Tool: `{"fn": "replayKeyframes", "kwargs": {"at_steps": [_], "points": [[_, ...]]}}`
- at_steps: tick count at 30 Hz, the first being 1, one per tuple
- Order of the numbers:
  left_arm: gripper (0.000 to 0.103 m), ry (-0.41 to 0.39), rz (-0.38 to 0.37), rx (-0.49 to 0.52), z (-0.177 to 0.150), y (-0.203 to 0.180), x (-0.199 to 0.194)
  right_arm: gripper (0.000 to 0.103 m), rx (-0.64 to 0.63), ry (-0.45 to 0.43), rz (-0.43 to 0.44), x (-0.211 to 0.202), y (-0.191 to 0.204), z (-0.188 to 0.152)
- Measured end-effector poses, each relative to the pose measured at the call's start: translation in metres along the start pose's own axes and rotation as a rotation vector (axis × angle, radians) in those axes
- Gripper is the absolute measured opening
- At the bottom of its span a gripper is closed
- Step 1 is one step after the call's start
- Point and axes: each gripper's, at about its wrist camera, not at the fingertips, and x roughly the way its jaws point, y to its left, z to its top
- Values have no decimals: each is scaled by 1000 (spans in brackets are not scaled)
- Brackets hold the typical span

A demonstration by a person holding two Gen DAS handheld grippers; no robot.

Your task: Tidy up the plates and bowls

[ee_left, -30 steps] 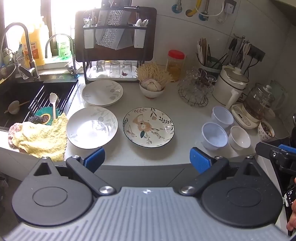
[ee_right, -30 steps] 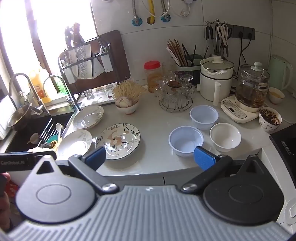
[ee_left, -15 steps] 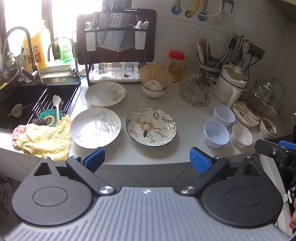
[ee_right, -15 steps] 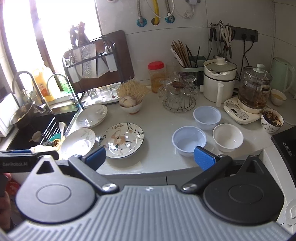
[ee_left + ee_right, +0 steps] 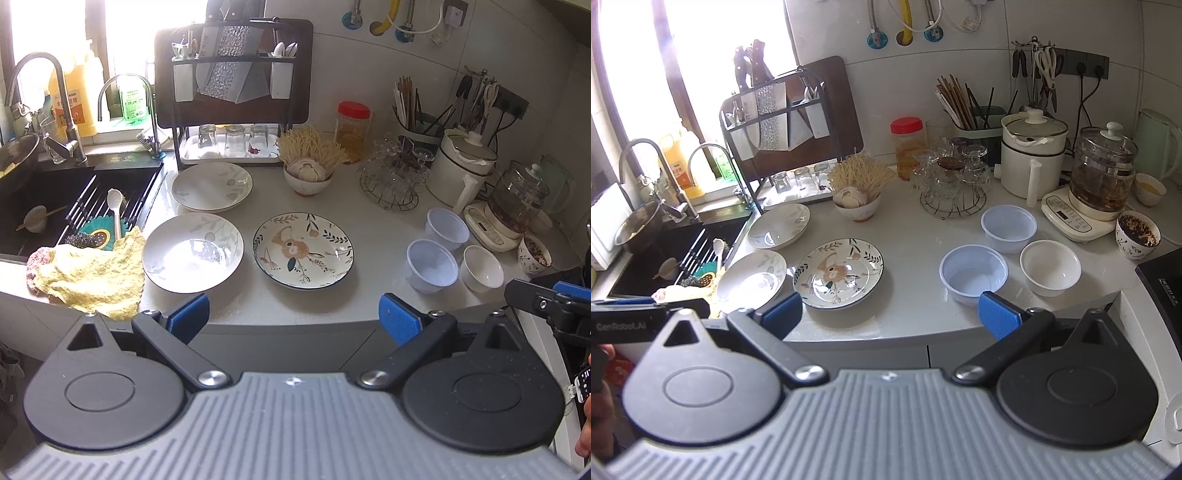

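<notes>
Your left gripper [image 5: 293, 317] and right gripper [image 5: 890, 312] are hanging spread wide and empty before the grey counter [image 5: 369, 229]; flower-painted round plate [image 5: 303, 250] is lying centre, pale-blue plastic bowls [image 5: 973, 274] right.

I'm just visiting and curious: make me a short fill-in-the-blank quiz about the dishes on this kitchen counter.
1. The number of plates lying on the counter is ____.
2. The floral plate lies to the ____ of the plain white plate in the left wrist view.
3. The yellow cloth lies beside the ____.
4. The left gripper and right gripper both have their fingers ____.

Missing words: three; right; sink; open
</notes>
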Motion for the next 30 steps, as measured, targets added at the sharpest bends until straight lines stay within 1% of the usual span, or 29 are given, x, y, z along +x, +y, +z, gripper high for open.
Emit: {"fn": "replayKeyframes", "kwargs": {"at_steps": [3, 18, 25, 30], "points": [[100, -2, -22, -10, 0, 2, -1, 103, 1, -2, 4, -1, 0, 0], [100, -10, -11, 11, 1, 0, -8, 103, -1, -3, 0, -4, 2, 0], [100, -3, 3, 31, 3, -2, -11, 103, 13, 7, 15, 0, 1, -1], [100, -5, 2, 13, 4, 1, -11, 103, 13, 5, 15, 0, 3, -1]]}}
